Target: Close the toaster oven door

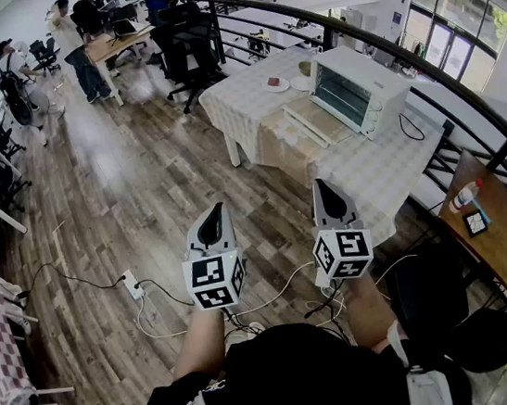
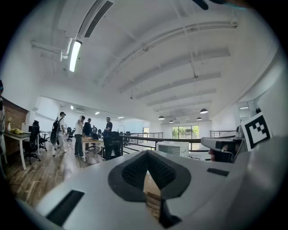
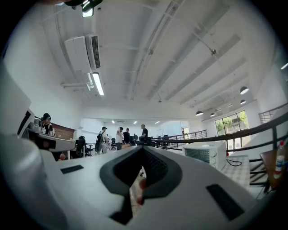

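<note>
The white toaster oven (image 1: 359, 88) stands on a table with a checked cloth (image 1: 248, 95), and its door (image 1: 317, 120) hangs open, folded down flat in front. Both grippers are held level near the person's body, well short of the table. My left gripper (image 1: 210, 214) is shut with nothing in it, and my right gripper (image 1: 323, 187) is shut and empty too. The left gripper view shows the oven (image 2: 173, 148) far off beyond my left gripper (image 2: 147, 155). In the right gripper view the oven (image 3: 207, 152) sits to the right of my right gripper (image 3: 143, 150).
A plate with a red item (image 1: 276, 83) lies on the table left of the oven. A black railing (image 1: 401, 54) curves behind the table. An office chair (image 1: 181, 53) stands at the back, a power strip (image 1: 132, 284) lies on the wood floor, and a small wooden table (image 1: 491, 229) is at the right. People stand far back.
</note>
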Demonstrator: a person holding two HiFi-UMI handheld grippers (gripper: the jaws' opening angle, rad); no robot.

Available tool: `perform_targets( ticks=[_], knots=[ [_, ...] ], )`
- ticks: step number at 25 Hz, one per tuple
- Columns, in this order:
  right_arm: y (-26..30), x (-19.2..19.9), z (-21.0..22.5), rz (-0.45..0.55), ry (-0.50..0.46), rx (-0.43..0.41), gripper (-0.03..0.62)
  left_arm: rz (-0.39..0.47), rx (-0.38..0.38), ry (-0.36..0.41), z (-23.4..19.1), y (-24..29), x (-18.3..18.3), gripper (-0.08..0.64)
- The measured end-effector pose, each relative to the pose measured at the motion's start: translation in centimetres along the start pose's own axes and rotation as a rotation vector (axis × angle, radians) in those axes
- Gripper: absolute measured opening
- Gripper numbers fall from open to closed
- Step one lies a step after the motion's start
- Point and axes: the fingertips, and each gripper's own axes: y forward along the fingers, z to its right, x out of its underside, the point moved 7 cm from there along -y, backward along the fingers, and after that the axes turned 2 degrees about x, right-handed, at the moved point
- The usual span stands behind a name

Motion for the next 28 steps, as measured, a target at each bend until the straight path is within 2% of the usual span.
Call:
perform_targets(
  ticks=[8, 21, 28],
  knots=[
    [1.6, 0.7, -1.6, -0.006, 0.023, -0.040, 0.002, 0.004, 0.015, 0.014, -1.6, 1.0, 0.3, 0.014],
    [5.1, 1.6, -7.0, -0.011, -0.005, 0.013, 0.002, 0.011, 0.066, -0.014, -8.5, 2.6, 0.5, 0.014],
    [6.9, 1.7, -9.6, -0.003, -0.026, -0.001, 0.002, 0.031, 0.050, -0.028, -11.7, 2.3, 0.5, 0.014]
  ],
)
